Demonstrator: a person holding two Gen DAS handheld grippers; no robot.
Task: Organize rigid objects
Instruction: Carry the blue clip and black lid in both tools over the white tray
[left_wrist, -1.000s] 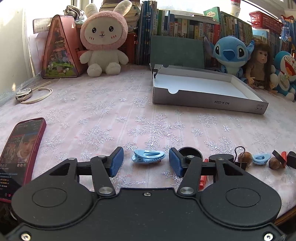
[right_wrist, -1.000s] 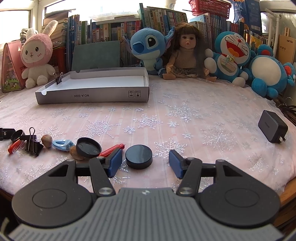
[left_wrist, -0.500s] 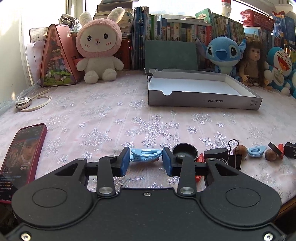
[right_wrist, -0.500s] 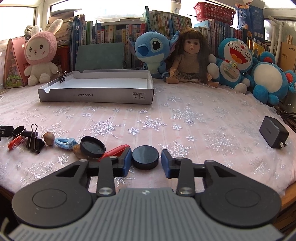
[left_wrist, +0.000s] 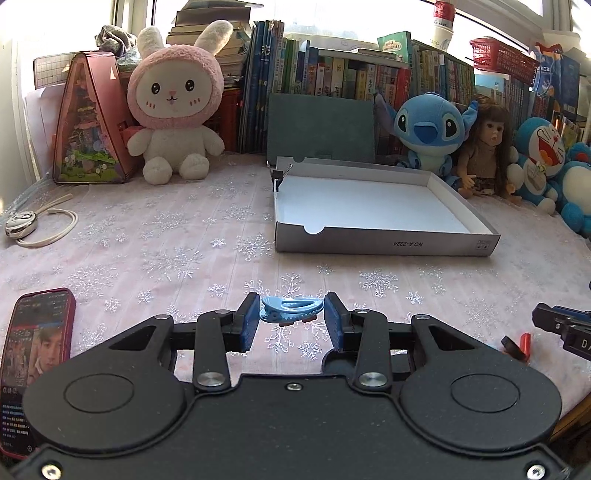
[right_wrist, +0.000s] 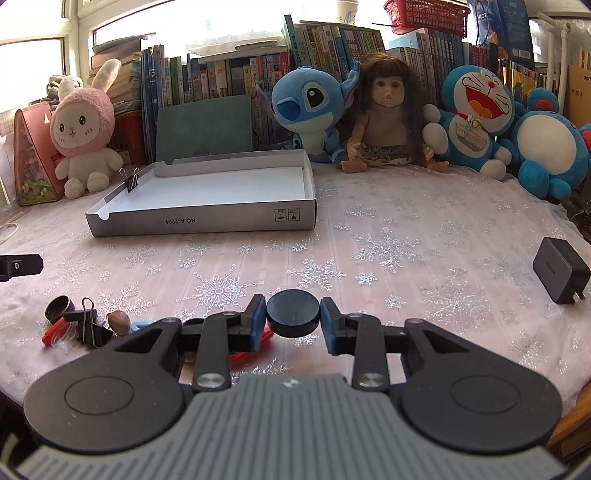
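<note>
Two grips are made at once. The left gripper (left_wrist: 291, 322) has just closed its blue pads on a light-blue hair clip (left_wrist: 291, 312), the clip's long axis running straight across from pad to pad, so it is pinched end to end. The right gripper (right_wrist: 292, 320) has likewise just closed on a black round lid (right_wrist: 293, 312), squeezed across its width, flat face tilted toward the camera. Both pieces look clear of the snowflake tablecloth (right_wrist: 388, 251), though the gap under them cannot be seen plainly.

What the coming move turns on is the shallow grey cardboard box (left_wrist: 384, 244) — it lies ahead of both tools, across open cloth, its low front wall facing them. From the left gripper it sits ahead and to the right; from the right gripper, ahead and to the left. The two look about equally far from it. Its white floor is bare but for a black binder clip (right_wrist: 132, 181) clamped on one rim, so either piece could, I judge, be carried forward over the front wall and dropped.

The front wall reads "NO.A-2224", printed upside down from here, beside small handling symbols. On the table, the leftover pile (right_wrist: 86, 325) — another binder clip, a nut, red pieces, a small dark cup — waits near the right gripper's left finger. A phone (left_wrist: 35, 354) with a lit screen lies left; a black charger (right_wrist: 561, 275) right.
</note>
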